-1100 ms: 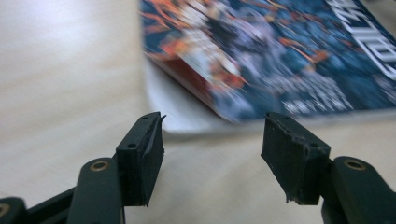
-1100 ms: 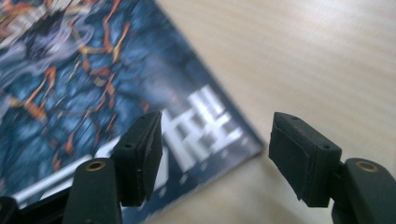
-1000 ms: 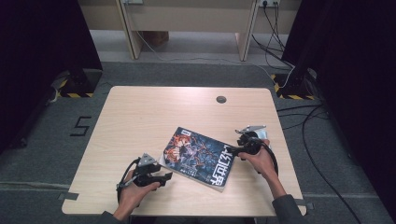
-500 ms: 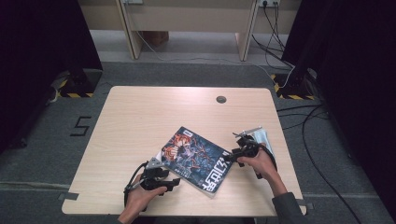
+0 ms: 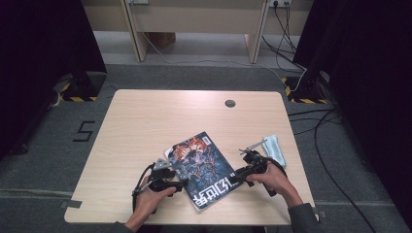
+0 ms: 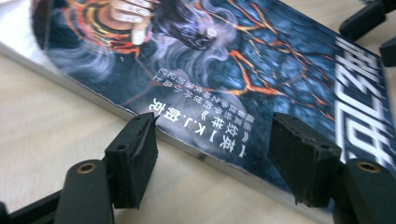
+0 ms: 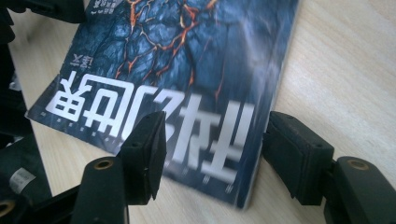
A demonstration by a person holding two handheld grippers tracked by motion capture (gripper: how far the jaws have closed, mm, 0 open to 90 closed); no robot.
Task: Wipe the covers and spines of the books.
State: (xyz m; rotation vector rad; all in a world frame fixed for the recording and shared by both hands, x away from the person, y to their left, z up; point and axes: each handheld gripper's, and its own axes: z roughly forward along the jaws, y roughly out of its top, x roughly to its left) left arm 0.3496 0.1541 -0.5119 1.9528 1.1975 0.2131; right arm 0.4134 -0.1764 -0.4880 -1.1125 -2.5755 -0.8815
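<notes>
A book (image 5: 201,170) with a dark blue cover, orange cracks and white characters lies flat near the table's front edge. My left gripper (image 5: 179,184) sits at its left long edge. In the left gripper view the jaws (image 6: 215,158) have just been opening and straddle that edge of the book (image 6: 243,79) without pressing it. My right gripper (image 5: 236,177) is at the book's near right corner. Its jaws (image 7: 219,158) have just been closing, one fingertip (image 7: 144,149) over the cover (image 7: 187,60) and the other beside the edge, not gripping.
A light blue face mask (image 5: 275,148) lies on the wooden table (image 5: 145,121) just beyond my right hand. A round cable hole (image 5: 230,103) sits at the back. The right gripper's jaw tips (image 6: 369,18) show across the book in the left gripper view.
The book has turned on the table, its near end swinging toward the person. My left gripper moved right up to its edge. My right gripper came nearer and left, toward the book's near corner.
</notes>
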